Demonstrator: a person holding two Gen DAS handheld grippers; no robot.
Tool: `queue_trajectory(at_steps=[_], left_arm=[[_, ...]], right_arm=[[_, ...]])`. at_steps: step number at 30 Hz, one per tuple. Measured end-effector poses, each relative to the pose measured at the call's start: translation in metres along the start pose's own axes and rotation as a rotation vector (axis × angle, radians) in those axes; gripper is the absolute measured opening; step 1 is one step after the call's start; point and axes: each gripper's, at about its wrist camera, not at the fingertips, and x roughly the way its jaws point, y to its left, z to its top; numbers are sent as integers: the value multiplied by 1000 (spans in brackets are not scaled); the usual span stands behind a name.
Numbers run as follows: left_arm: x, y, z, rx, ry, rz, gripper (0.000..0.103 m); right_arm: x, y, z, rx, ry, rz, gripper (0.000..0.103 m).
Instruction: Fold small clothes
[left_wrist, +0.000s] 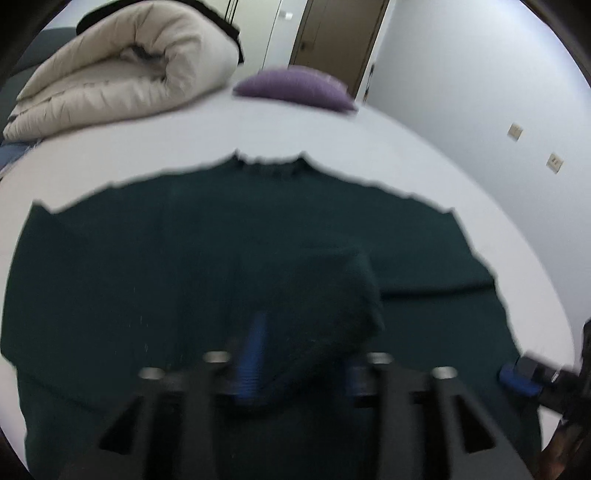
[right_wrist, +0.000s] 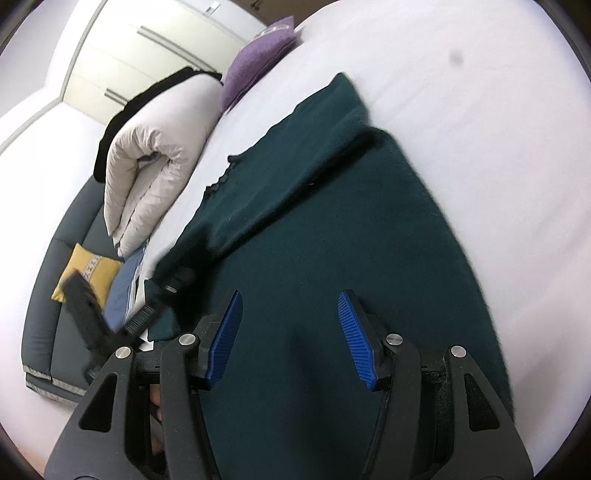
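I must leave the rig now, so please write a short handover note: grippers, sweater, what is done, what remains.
Left gripper: jaws apart, a sleeve end between them, apparently released; view blurred.
Right gripper: open, empty, above the green sweater, which lies flat on the white bed.
Done: one sleeve brought across the body.
Left: probably the other sleeve, then fold the body.

- Right gripper (right_wrist: 290, 338): black angular frame with triangular cut-outs, round silver screws at the pivots.
- Ribbed blue pads (right_wrist: 354, 341) line its fingers.
- Left gripper (left_wrist: 301, 363): same black build, blurred.
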Motion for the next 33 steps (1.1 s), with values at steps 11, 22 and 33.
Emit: queue_trajectory(at_steps=[11, 22, 33], left_arm=[[-68, 43, -24, -83, -77, -54, 90], [-109, 154, -43, -375, -152, 10, 88], [-118, 200, -25, -440, -208, 76, 87]], right_arm=[[99, 86, 22, -100, 173, 55, 73], [158, 136, 10, -369, 205, -205, 14], [107, 222, 41, -677, 11, -155, 6]])
